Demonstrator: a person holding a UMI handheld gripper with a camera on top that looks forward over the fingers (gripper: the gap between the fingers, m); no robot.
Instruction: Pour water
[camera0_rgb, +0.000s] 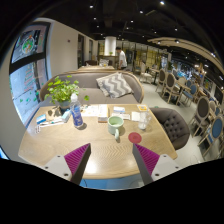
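Looks like a cafe or lounge with dark ceilings, spot lights and chairs off in the back. Up close there's a light wooden table (100, 150) with a grey sofa (95, 82) behind it. On the table: a potted plant (62, 92), a blue bottle (77, 116) beside it, a green cup (116, 124) near the middle and a small red thing (135, 137) next to that. The gripper (112, 160) hangs above the near edge, fingers spread wide, gripping nothing. The cup sits just ahead of them.
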